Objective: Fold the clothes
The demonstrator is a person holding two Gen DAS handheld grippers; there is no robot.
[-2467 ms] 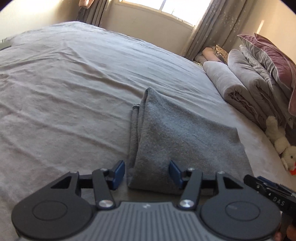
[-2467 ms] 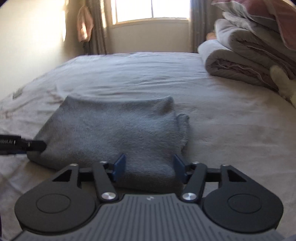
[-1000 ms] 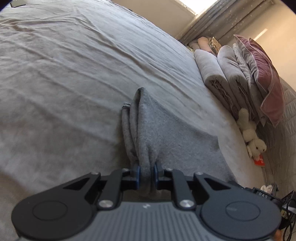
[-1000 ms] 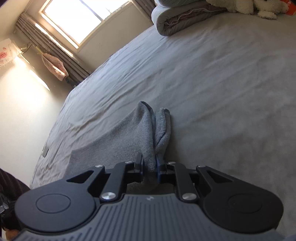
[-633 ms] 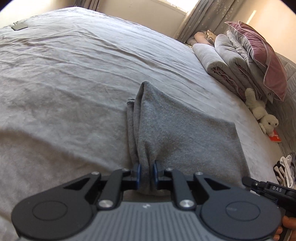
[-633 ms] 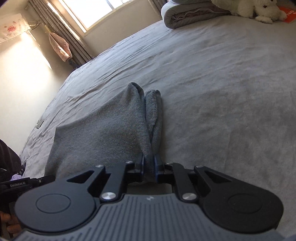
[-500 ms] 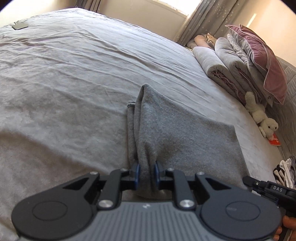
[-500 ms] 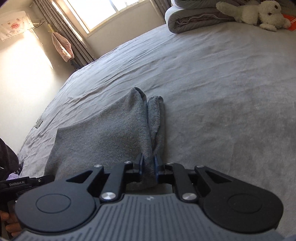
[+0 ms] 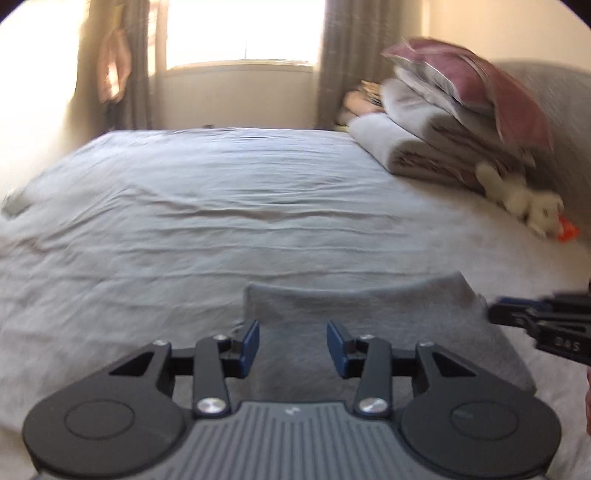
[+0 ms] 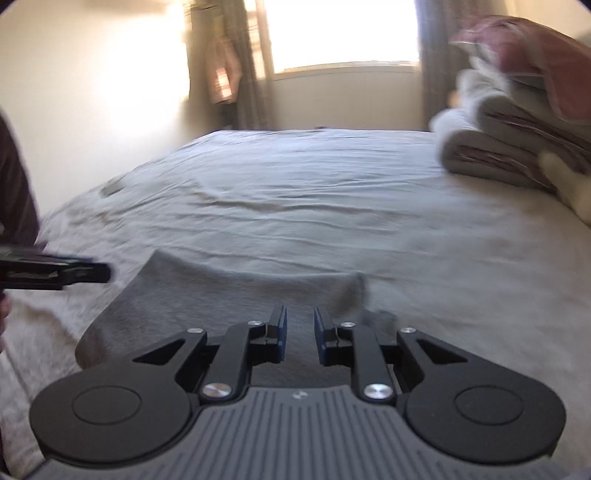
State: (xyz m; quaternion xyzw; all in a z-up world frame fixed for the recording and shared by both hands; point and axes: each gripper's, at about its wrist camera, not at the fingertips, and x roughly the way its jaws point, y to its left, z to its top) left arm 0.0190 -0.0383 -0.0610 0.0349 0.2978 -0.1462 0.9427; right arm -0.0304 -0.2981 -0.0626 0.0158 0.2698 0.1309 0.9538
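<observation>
Bed: a big bed [image 9: 207,206] with a wrinkled grey sheet fills both views.
Cloth: a folded grey cloth [image 9: 369,325] lies flat on the bed, close to both cameras. Its far edge is a smooth fold. In the right view the cloth [image 10: 221,295] has a small lumpy bit at its right corner.
Left hand-held gripper: the left hand-held gripper [image 9: 293,347] is low over the near left part of the cloth. Its two blue pads [image 9: 248,347] are wide apart and nothing is between them but the cloth lying below. It is let go, not squeezing. In the right view it pokes in from the left edge [image 10: 55,272], just beside the cloth's left side.
Right hand-held gripper: the right hand-held gripper [image 10: 300,334] is low over the near right part of the cloth. Its pads have a small gap and do not pinch the cloth. In the left view it pokes in from the right edge [image 9: 535,325], by the cloth's right corner.
Blankets: rolled grey blankets [image 9: 406,147] are stacked at the far right of the bed, well apart from the cloth.
Pillow: a dark pink pillow [image 9: 480,85] lies on top of the blankets.
Toy: a white soft toy [image 9: 517,195] lies by the blankets.
Window: a bright window [image 9: 243,33] with curtains [image 9: 351,55] is behind the bed.
Blur: both views are a bit smeared.
</observation>
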